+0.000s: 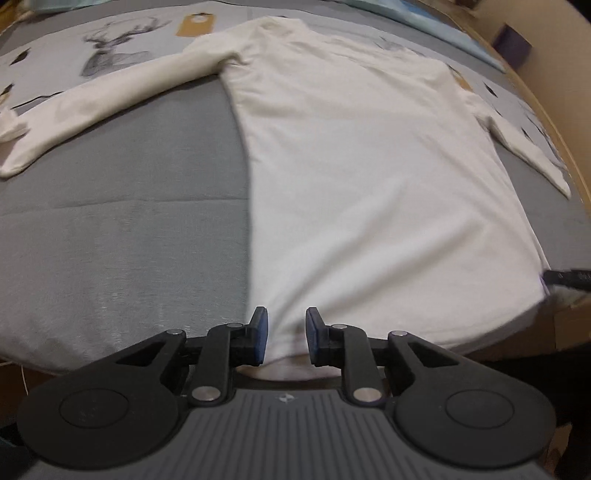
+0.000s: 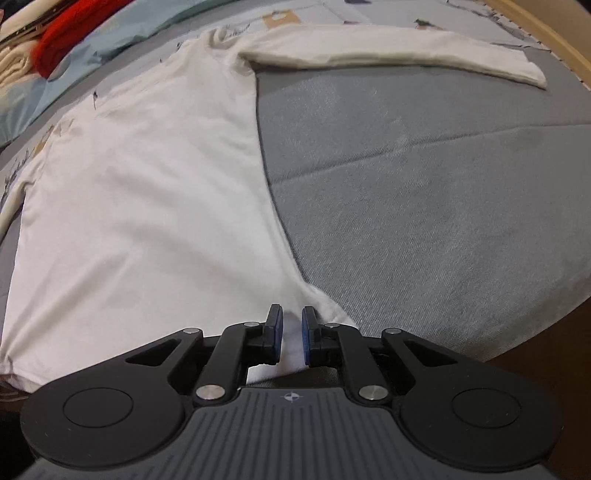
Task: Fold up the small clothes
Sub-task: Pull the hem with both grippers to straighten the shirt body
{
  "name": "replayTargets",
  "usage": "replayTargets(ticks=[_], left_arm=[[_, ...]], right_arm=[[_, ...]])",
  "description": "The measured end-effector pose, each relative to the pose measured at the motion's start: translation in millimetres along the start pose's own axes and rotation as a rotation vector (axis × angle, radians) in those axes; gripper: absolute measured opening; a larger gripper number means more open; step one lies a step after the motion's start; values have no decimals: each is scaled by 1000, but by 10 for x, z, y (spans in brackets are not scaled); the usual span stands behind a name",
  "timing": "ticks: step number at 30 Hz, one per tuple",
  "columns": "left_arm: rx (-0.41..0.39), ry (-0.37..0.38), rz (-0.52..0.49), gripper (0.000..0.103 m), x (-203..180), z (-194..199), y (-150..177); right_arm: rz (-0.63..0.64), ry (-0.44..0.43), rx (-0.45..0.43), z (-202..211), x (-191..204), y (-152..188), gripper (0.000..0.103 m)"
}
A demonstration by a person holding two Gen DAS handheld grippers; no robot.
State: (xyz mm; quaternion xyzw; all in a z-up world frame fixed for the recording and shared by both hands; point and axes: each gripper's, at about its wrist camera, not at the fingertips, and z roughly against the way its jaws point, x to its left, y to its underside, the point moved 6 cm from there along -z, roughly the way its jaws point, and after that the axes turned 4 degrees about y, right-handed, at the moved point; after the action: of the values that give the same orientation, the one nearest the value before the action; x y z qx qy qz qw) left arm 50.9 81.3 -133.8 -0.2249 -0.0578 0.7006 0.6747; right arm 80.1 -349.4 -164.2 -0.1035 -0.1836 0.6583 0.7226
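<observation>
Our left hand-held gripper (image 1: 284, 338) sits at the bottom centre of its view, black linkage arms ending in blue-faced pads (image 1: 261, 334), parted with the hem of the white long-sleeved shirt (image 1: 362, 177) lying in the gap; whether the pads pinch the cloth we cannot tell. Our right hand-held gripper (image 2: 291, 334), of the same build, stands at the bottom centre of its own view with its pads (image 2: 306, 338) narrowly apart around the shirt's lower right corner, and again we cannot tell if it grips.

The shirt (image 2: 147, 192) is a soft, matte knit, spread flat with faint creases. In the left view one sleeve (image 1: 92, 110) stretches to the left edge and the other (image 1: 524, 151) angles toward the right edge. In the right view a sleeve (image 2: 388, 53) runs flat across the top.

It lies on a bed (image 1: 122, 229) covered in grey, finely ribbed fabric with stitched seams. Farther up, the bedding carries a deer print (image 1: 110, 48). A tan wooden rim (image 1: 546, 122) curves down the right. In the upper left of the right view we see a red cloth (image 2: 70, 33) beside cream folded fabric (image 2: 18, 62).
</observation>
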Motion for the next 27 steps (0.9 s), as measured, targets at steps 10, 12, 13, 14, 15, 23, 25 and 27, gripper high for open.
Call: replayTargets(ticks=[10,12,13,14,15,23,25,27], left_arm=[[110,-36,-133,26,-182,-369,234],[115,-53,-150,29,-214,-436,233],[111,-58,-166,30,-241,-443,232],[103,-61,-180,30,-266,-442,229],[97,-61,-191,30,-276,-438,226],[95,-63,-205,2,-279,-429,224],[82,-49,-194,0,-266,-365,219],[57,-35,-186,0,-278,-273,197]], right_arm=[[15,-18,-42,94,65,-19,11],[24,-51,-66,149,114,-40,11],[31,-71,-76,174,144,-43,12],[41,-91,-81,192,179,-41,12],[54,-109,-76,191,218,-33,16],[101,-55,6,30,251,71,21],[98,-54,5,39,251,76,21],[98,-53,4,34,238,70,21]])
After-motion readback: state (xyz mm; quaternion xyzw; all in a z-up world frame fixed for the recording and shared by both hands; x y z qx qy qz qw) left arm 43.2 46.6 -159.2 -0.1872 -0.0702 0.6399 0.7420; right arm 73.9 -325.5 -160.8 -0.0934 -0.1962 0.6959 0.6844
